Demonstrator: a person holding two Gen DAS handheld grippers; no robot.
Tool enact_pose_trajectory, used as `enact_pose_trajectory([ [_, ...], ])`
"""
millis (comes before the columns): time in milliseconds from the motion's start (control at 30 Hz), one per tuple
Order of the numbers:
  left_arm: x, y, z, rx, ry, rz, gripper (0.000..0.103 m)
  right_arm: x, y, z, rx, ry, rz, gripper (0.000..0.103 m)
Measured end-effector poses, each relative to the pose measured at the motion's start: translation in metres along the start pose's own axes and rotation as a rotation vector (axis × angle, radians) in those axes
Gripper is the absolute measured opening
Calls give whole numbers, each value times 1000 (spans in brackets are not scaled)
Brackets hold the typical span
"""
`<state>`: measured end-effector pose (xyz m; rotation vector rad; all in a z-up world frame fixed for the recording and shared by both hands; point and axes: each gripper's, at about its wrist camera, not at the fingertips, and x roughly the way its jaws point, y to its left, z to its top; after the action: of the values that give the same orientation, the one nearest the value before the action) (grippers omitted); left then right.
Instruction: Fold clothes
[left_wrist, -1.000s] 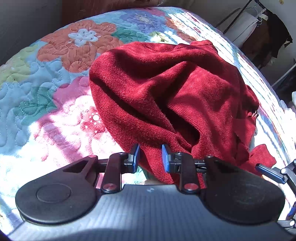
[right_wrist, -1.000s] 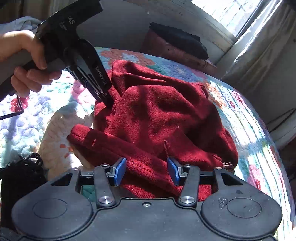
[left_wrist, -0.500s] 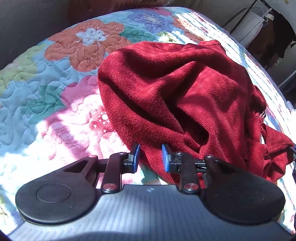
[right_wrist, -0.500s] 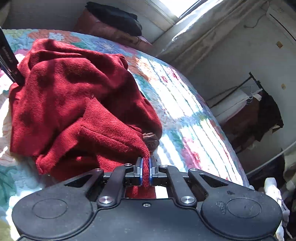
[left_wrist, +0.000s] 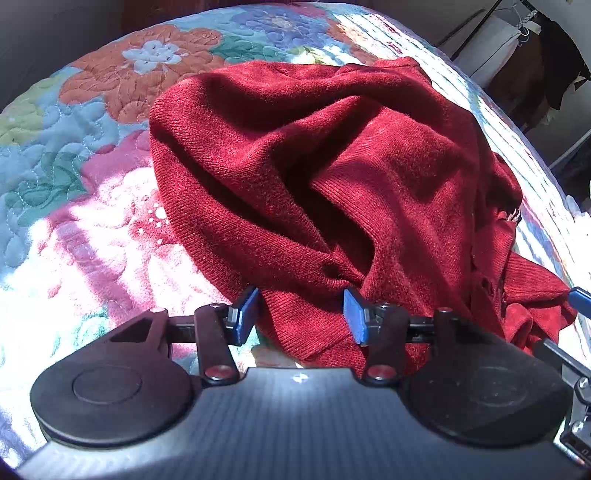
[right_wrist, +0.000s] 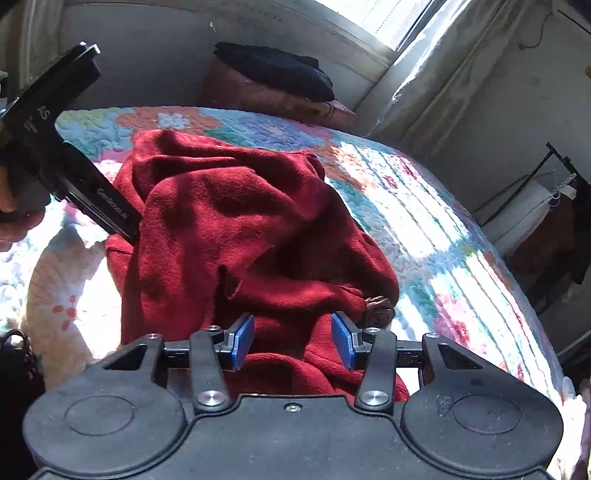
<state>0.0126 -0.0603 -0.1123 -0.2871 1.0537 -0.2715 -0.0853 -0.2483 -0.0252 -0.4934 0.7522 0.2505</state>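
Left wrist view puts me low over the near edge of the red sweater (left_wrist: 332, 177), which lies in a rumpled heap on the floral quilt (left_wrist: 92, 147) that covers the bed. My left gripper (left_wrist: 301, 314) has its jaws spread, with a ribbed edge of the knit lying between the blue pads but nothing pinched. From the right wrist view, the right gripper (right_wrist: 292, 341) is likewise spread, a fold of the same sweater sitting between its pads without being clamped, and I can see a small brownish rose-like ornament (right_wrist: 378, 312) just beyond its right finger. The left tool shows there too, slanting down to the far left side of the heap. As for progress, I judge the folding has hardly started: the garment is bunched and creased, I cannot make out sleeves or neckline laid flat, and no clean fold line is visible. What remains, as I see it, is to take hold of two edges, spread the sweater flat on the quilt, and then make the folds.
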Motion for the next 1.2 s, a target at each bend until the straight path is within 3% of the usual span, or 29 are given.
enact_pose_trajectory([
  [33,-1,-1,0,12,-2,3,9,3,6,1,2,-10,53,59],
  [167,-7,-2,-1,2,-40,54,7,21,38,2,-67,-9,127,66],
  [233,-11,-6,-2,11,-63,98,7,32,58,4,-114,19,140,69],
  [367,-20,-11,-3,18,-91,110,7,51,76,7,-159,30,124,71],
  [433,-25,-8,-2,14,-99,113,7,62,75,10,-138,45,126,65],
  [500,-32,-3,-2,-16,-94,121,7,67,66,15,-80,63,134,11],
  [633,-57,9,0,-83,-121,113,6,43,41,30,58,-4,179,10],
  [733,-77,19,1,-100,-168,175,3,21,24,41,100,-54,144,4],
  [833,-83,42,3,-182,-152,140,3,9,-6,47,197,-80,136,4],
  [900,-84,52,4,-219,-143,130,3,8,-20,47,194,-78,47,3],
  [967,-86,56,4,-226,-156,167,3,11,-33,49,191,-84,-48,3],
  [1067,-92,59,7,-216,-182,218,3,15,-60,53,269,-85,-97,3],
  [1133,-97,64,8,-232,-202,235,3,2,-77,57,361,-96,-80,3],
  [1200,-103,68,9,-240,-225,252,3,-8,-78,64,323,-141,-124,3],
])
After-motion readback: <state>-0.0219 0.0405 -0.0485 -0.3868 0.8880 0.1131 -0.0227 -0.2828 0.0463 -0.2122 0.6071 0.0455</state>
